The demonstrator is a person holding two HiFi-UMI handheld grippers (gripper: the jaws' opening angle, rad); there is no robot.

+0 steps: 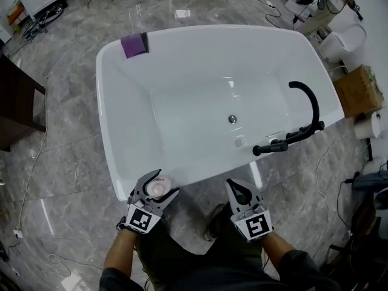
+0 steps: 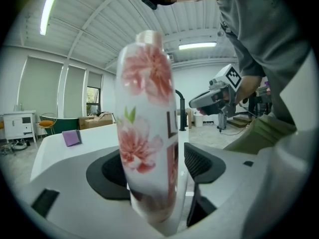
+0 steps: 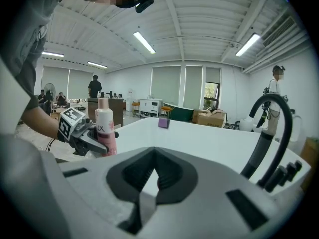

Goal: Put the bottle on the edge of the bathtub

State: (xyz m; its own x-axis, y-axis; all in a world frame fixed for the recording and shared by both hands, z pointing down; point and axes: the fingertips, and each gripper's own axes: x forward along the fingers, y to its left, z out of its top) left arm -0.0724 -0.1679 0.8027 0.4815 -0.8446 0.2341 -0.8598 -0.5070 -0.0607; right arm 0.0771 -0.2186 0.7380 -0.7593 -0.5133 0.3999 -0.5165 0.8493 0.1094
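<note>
A white bottle (image 1: 159, 190) with pink flowers stands upright on the near rim of the white bathtub (image 1: 109, 132). My left gripper (image 1: 162, 183) stands open around it, one jaw on each side. In the left gripper view the bottle (image 2: 147, 128) fills the middle, with a gap showing between it and the right pad (image 2: 199, 163). My right gripper (image 1: 238, 190) is shut and empty, just off the tub's near rim to the right of the bottle. The right gripper view shows the bottle (image 3: 104, 126) and the left gripper (image 3: 82, 133) at the left.
A black faucet (image 1: 303, 126) arches over the tub's right rim. A purple cloth (image 1: 134, 44) lies on the far left corner. A cardboard box (image 1: 357, 90), white toilets (image 1: 342, 41) and cables lie on the floor to the right. People stand far back (image 3: 94, 86).
</note>
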